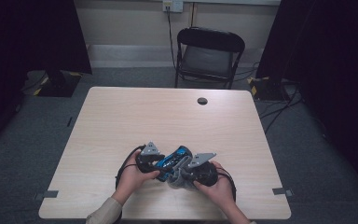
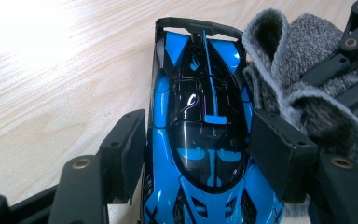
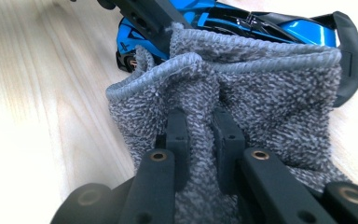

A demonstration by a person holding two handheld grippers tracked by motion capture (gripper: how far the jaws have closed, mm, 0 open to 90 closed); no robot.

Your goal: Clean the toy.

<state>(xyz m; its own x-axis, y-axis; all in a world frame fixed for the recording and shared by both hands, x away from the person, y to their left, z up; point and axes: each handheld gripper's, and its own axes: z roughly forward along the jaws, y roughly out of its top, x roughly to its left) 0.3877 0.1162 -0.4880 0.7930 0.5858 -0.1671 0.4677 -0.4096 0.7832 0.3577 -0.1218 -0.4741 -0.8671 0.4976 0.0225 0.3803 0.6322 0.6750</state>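
A blue and black toy race car sits near the table's front edge. My left gripper is shut on the car's body, one pad pressing on each flank. My right gripper is shut on a folded grey terry cloth, pinching a ridge of it between the pads. The cloth lies against the car's side, and in the left gripper view the cloth bunches up at the car's right.
The wooden table has a dark cable hole at its far middle. A black folding chair stands behind the table. Dark curtains hang on both sides of the room.
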